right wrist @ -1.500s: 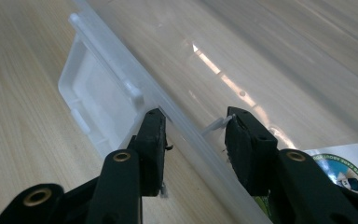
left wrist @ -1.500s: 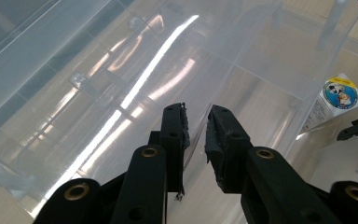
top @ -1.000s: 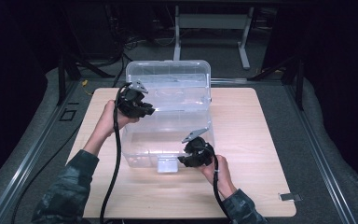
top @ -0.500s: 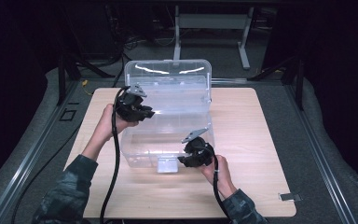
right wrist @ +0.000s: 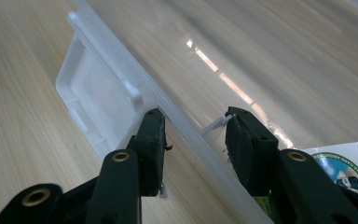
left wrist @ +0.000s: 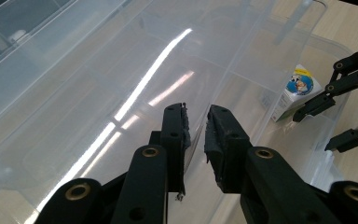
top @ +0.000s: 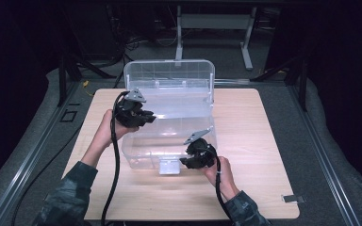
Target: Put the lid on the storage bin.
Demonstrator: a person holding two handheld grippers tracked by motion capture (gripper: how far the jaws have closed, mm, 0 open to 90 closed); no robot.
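While my left gripper [top: 147, 117] pinches the thin clear edge of the storage bin's lid [left wrist: 88, 93], its pads [left wrist: 182, 133] are pressed nearly together with only that sheet of plastic between them, because the panel is slippery and would swing loose without a firm nip. The clear plastic storage bin [top: 169, 136] sits near the middle of the wooden table [top: 264, 141], its hinged lid [top: 169, 75] standing up at the far side, and I hold the lid from the left so I can steer it on its hinge.

My right gripper [top: 185, 162] works the near rim [right wrist: 191, 133] of the bin, just beside the white front latch [top: 168, 166]. Its jaws straddle that rim, one pad [right wrist: 151, 140] outside over the table and the other [right wrist: 242, 144] inside the bin. The outer pad looks to be against the wall, though the glare makes it hard to be sure the inner one presses too; I take it as a steadying grip, so the light bin does not slide or tip while the lid moves.

Inside the bin, near that right-hand corner, lies a small carton [left wrist: 294, 91] with a blue cartoon label, which is likely why I keep the bin level
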